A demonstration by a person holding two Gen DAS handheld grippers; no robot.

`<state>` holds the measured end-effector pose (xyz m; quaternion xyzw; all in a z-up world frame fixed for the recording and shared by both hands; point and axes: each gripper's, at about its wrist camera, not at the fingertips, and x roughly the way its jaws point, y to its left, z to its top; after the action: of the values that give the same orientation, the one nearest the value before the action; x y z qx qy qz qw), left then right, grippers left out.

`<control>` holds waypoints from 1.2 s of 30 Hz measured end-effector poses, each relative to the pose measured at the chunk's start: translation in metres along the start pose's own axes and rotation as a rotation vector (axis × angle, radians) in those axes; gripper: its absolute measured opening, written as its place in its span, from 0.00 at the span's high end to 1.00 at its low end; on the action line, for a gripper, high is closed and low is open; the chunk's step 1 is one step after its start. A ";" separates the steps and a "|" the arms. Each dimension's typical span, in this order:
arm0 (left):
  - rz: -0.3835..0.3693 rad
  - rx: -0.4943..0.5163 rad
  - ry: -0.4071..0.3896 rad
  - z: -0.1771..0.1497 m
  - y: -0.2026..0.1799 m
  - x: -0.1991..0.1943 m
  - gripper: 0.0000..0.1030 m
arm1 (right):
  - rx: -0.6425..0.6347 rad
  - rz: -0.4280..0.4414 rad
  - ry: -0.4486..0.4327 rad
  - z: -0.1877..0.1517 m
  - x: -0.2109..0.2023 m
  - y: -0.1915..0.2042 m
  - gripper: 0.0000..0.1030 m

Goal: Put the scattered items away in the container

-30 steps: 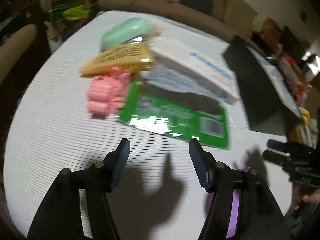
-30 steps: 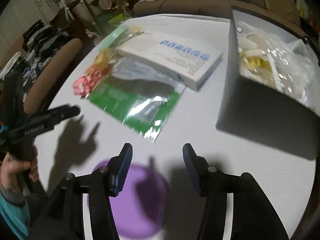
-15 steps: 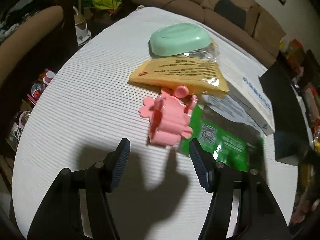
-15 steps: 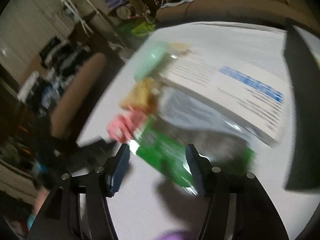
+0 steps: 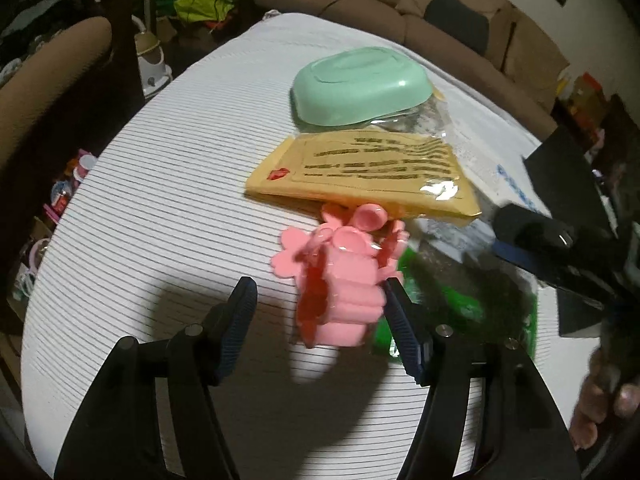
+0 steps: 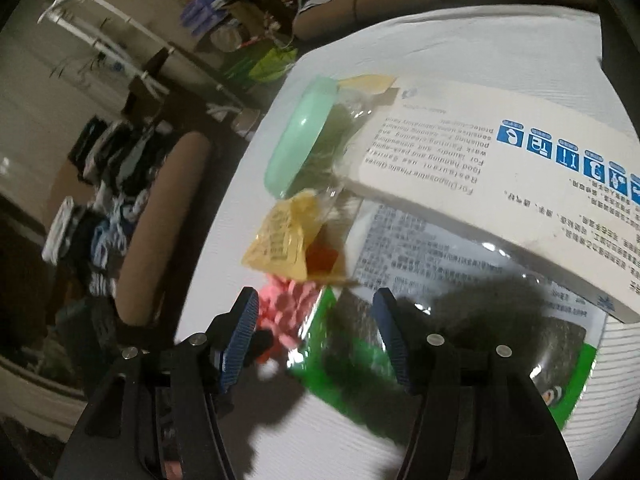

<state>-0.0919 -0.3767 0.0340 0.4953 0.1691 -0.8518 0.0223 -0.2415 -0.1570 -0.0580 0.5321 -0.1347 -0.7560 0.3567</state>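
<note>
Two black hand-held claws with blue finger pads

The left claw (image 5: 318, 308) is showing black angular arms, each one carrying two round silver screws, and its fingers (image 5: 240, 324) are wearing ribbed dark blue pads. The right claw (image 6: 316, 330) is looking the same: black arms, silver screws, ribbed blue pads. A bare hand (image 5: 600, 404) is appearing at the edge, blurred, with no sleeve visible.
</note>
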 end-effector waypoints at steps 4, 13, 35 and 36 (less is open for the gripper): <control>-0.008 0.013 -0.001 0.001 -0.006 -0.001 0.65 | 0.008 0.007 0.007 0.015 0.013 0.003 0.38; -0.016 0.009 0.023 0.001 -0.008 -0.002 0.73 | 0.089 0.105 0.043 0.030 0.055 0.000 0.85; -0.472 -0.254 -0.075 0.026 0.034 -0.024 0.32 | 0.095 0.425 -0.003 0.018 -0.038 0.024 0.88; -0.480 -0.246 -0.082 0.028 0.033 -0.026 0.32 | 0.104 0.434 -0.014 0.018 -0.041 0.023 0.88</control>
<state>-0.0953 -0.4204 0.0604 0.3997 0.3830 -0.8250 -0.1134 -0.2415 -0.1488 -0.0081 0.5030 -0.2873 -0.6572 0.4822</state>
